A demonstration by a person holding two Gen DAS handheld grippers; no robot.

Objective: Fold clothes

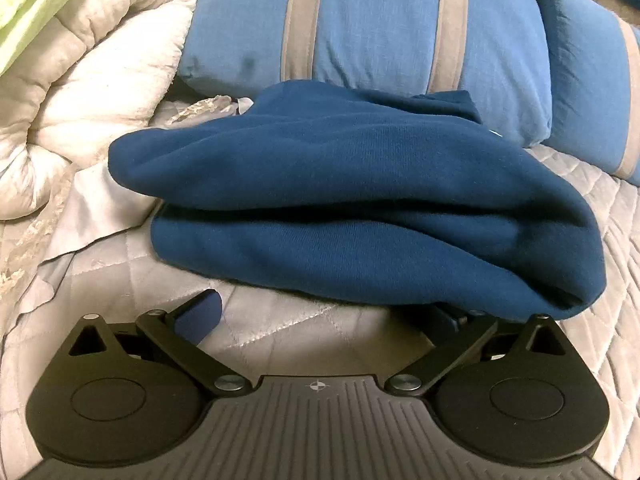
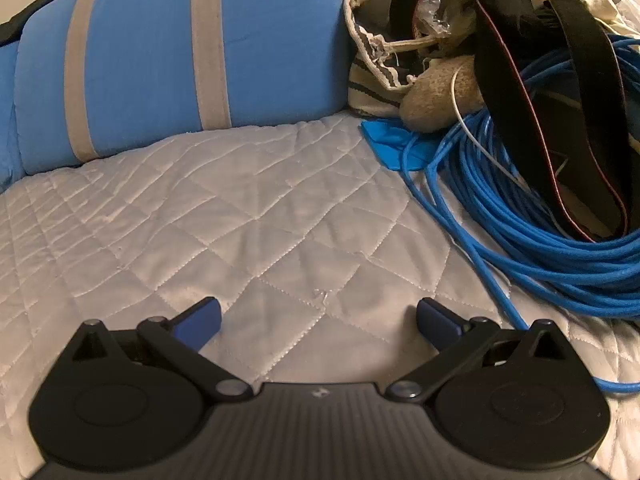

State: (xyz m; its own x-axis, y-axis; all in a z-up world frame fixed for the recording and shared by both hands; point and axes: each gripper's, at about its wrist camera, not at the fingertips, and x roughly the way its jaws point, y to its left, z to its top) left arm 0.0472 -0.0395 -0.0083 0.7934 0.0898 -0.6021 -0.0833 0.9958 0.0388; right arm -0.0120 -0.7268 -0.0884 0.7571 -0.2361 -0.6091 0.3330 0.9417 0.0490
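Left view only: folded navy garment on quilted bed against striped pillow, left claw wide, right view only: blue cable coil, right claw wide, empty.

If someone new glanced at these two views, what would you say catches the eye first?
First the navy garment, folded over in a thick bundle on the quilted cover just ahead of the open left gripper, one finger tucked under its edge. Behind it lie blue pillows with grey stripes. In the right view, a coil of bright blue cable sits among clutter at the right, beyond the open, empty right gripper.
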